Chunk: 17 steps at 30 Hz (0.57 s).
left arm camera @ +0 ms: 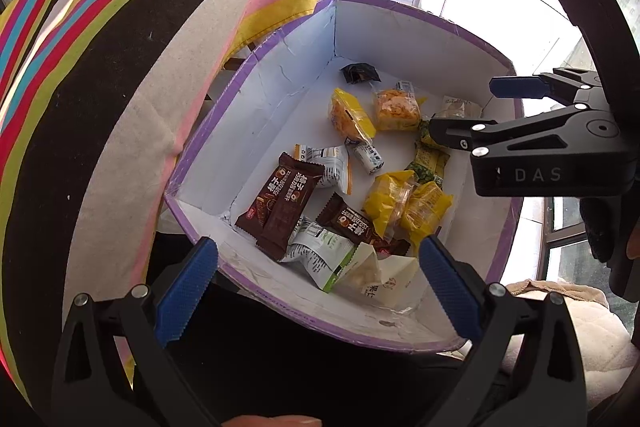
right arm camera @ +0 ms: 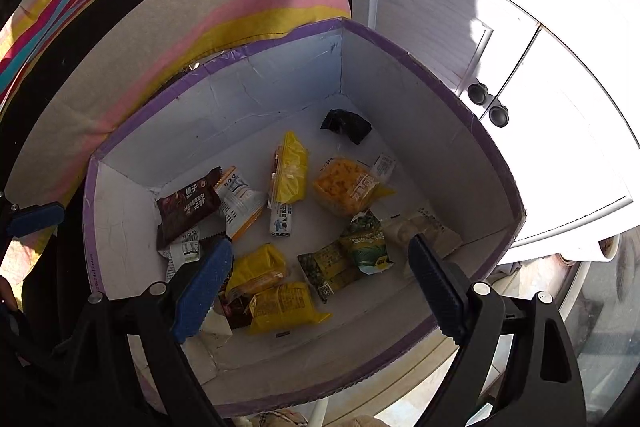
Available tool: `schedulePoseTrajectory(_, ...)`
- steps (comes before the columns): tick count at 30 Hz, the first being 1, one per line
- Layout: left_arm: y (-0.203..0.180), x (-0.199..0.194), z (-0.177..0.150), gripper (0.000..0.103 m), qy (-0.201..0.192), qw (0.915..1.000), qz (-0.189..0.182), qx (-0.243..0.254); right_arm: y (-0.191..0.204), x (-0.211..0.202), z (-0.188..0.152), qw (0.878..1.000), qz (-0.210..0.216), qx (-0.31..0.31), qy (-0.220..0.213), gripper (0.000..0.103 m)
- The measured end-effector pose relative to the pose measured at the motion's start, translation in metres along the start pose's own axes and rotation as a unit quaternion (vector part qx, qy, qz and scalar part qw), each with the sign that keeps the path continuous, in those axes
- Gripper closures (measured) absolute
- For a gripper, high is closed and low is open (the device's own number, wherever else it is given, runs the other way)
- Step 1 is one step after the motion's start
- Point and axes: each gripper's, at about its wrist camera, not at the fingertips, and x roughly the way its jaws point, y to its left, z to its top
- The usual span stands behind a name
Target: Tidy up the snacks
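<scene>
A white box with a purple rim [left arm camera: 256, 55] [right arm camera: 492, 147] holds several wrapped snacks. Brown chocolate packs [left arm camera: 280, 203] [right arm camera: 186, 207] lie at its near-left corner, yellow packs [left arm camera: 412, 207] [right arm camera: 280, 301] in the middle, green packs [right arm camera: 352, 251] beside them, and a small black pack [left arm camera: 360, 73] [right arm camera: 346, 125] at the far corner. My left gripper [left arm camera: 316, 287] is open and empty above the near rim. My right gripper [right arm camera: 320, 279] is open and empty over the yellow and green packs; it also shows in the left wrist view [left arm camera: 468, 107], at the box's right side.
A striped cushion [left arm camera: 120, 47] [right arm camera: 180, 7] presses against the box's left wall. White cabinet doors with dark knobs [right arm camera: 488, 103] stand behind the box. A cream fluffy cloth [left arm camera: 568, 331] lies at the lower right.
</scene>
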Motion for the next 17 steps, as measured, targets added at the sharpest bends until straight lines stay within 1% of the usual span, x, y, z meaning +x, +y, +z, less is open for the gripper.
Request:
schedulePoseTrajectory(8, 0.0021, -0.0031, -0.0056, 0.002, -0.001, 1.0000, -0.004, -0.001, 0.0005, 0.0026, -0.0028, 1.000, 0.002, 0.000, 0.004, 0.017)
schedulePoseTrajectory(17, 0.0066, 0.0002, -0.0102, 0.002, 0.006, 0.9999, -0.008, -0.001, 0.0017, 0.0038, -0.0025, 1.000, 0.004, -0.002, 0.006, 0.017)
